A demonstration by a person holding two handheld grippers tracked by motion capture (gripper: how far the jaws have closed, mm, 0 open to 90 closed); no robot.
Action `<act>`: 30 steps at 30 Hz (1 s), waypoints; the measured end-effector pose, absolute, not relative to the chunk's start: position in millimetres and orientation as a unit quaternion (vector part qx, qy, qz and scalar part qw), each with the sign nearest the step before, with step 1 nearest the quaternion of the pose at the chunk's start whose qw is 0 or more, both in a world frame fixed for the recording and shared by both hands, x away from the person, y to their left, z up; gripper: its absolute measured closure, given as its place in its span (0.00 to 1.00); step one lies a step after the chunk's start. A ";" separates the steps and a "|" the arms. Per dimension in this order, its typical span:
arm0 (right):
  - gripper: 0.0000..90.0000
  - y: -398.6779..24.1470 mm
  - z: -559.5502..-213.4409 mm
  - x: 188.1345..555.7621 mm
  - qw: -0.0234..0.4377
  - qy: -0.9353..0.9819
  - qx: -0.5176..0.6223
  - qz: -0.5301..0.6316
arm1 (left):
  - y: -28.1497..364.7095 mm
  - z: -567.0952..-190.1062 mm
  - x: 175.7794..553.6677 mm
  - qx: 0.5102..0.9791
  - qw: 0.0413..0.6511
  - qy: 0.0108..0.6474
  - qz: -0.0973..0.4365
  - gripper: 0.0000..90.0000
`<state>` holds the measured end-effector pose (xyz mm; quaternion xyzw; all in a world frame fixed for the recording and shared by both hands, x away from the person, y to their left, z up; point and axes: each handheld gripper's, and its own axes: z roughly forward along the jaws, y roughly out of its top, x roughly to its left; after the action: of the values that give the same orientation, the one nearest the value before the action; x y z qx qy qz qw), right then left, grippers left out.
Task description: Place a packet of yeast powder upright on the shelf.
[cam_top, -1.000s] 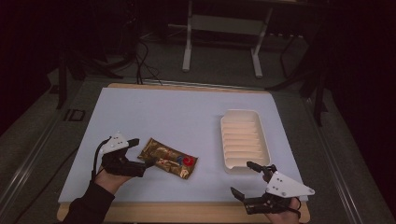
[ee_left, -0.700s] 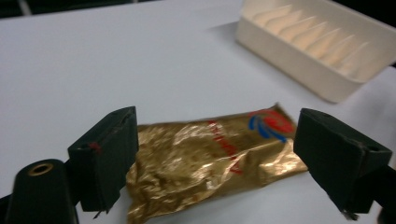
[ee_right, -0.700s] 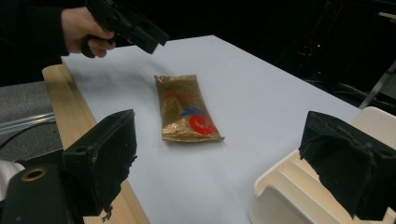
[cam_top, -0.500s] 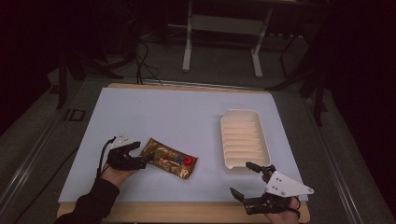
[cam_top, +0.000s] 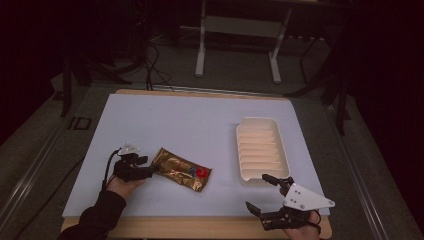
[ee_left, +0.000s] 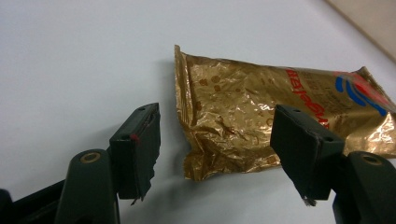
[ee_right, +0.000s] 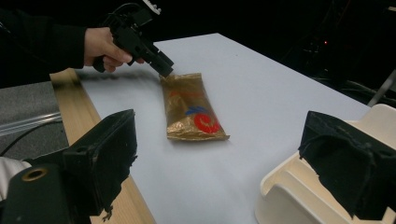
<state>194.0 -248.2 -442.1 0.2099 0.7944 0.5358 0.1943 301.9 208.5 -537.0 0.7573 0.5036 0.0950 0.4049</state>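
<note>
A crinkled gold foil packet (cam_top: pixel 181 169) with red and blue print lies flat on the pale sheet, left of centre. My left gripper (cam_top: pixel 146 170) sits low at the packet's left end. In the left gripper view the two jaws straddle that end of the packet (ee_left: pixel 243 107); they have just been closing, and a gap still shows between each pad and the foil. The right gripper view shows the left gripper (ee_right: pixel 162 66) tilted down onto the packet (ee_right: pixel 189 107). My right gripper (cam_top: pixel 257 191) hovers open at the front right edge, with nothing between its jaws.
An empty cream ribbed tray (cam_top: pixel 260 150) stands right of centre, just beyond my right gripper, with its near corner (ee_right: pixel 289 186) close to the right jaw. The table's wooden front edge (cam_top: pixel 200 226) runs below the sheet. A metal stand (cam_top: pixel 202 55) and cables lie on the floor behind.
My left gripper has dropped down and tipped onto the packet's left end, and its jaws have narrowed around it. The packet, tray and right gripper have stayed put.
</note>
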 end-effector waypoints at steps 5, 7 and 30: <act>0.12 -248.4 -442.0 193.7 0.195 0.795 0.210 0.535 | 204.8 -545.1 302.8 0.761 0.384 0.515 0.092 0.39; 0.12 -248.4 -442.0 193.6 0.194 0.795 0.210 0.536 | 203.6 -547.6 302.5 0.762 0.383 0.515 0.087 0.39; 0.12 -247.1 -443.0 194.6 0.190 0.797 0.211 0.533 | 172.3 -550.2 282.5 0.771 0.333 0.510 0.185 0.78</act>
<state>194.6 -247.1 -443.0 0.2111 0.7972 0.5329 0.1897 282.5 172.3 -550.2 0.7714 0.5098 0.1852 0.3327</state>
